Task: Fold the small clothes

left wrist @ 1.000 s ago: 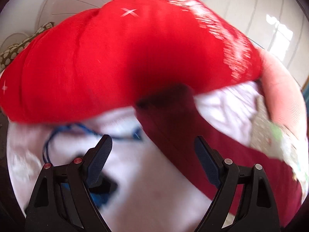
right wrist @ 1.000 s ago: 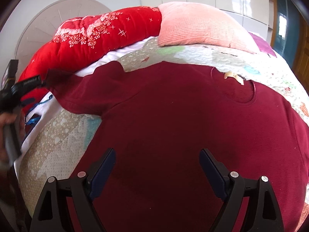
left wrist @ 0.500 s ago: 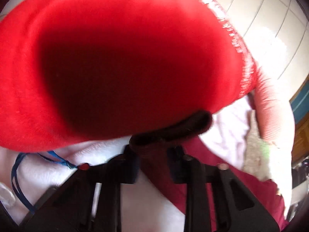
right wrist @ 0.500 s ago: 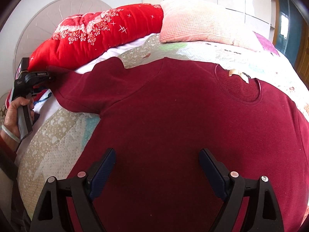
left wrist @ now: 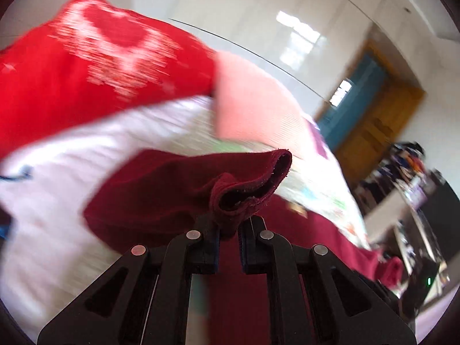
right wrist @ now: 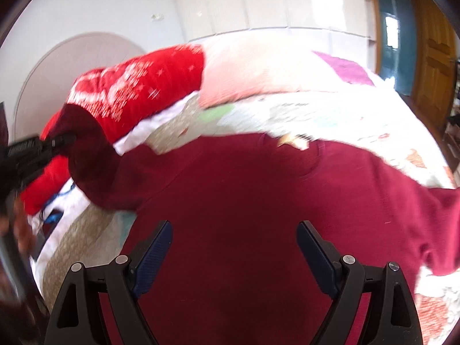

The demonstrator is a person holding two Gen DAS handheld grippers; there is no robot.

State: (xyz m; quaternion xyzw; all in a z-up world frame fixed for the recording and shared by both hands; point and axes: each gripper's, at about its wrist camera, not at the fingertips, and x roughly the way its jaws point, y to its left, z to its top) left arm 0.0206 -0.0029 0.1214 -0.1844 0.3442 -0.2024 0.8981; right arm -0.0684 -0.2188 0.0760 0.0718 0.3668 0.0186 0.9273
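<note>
Left gripper (left wrist: 229, 231) clenched on the sleeve cuff (left wrist: 253, 184) of the maroon sweater (right wrist: 244, 201), cuff lifted clear of the quilt (right wrist: 330, 115); a second ago those jaws gaped with nothing in them. Sweater body lies flat on the bed, left sleeve raised off the bed at the left edge beside the red cushion (right wrist: 138, 95). Right gripper (right wrist: 234, 250) released, hovering over the sweater front, unchanged. Count: one sweater, one red cushion, one pink pillow (right wrist: 264, 69), two grippers. Open quilt to the right.

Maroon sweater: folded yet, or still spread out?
Mostly spread: the sweater lies flat on the quilt, only one sleeve cuff lifted, pinched in the left gripper.
</note>
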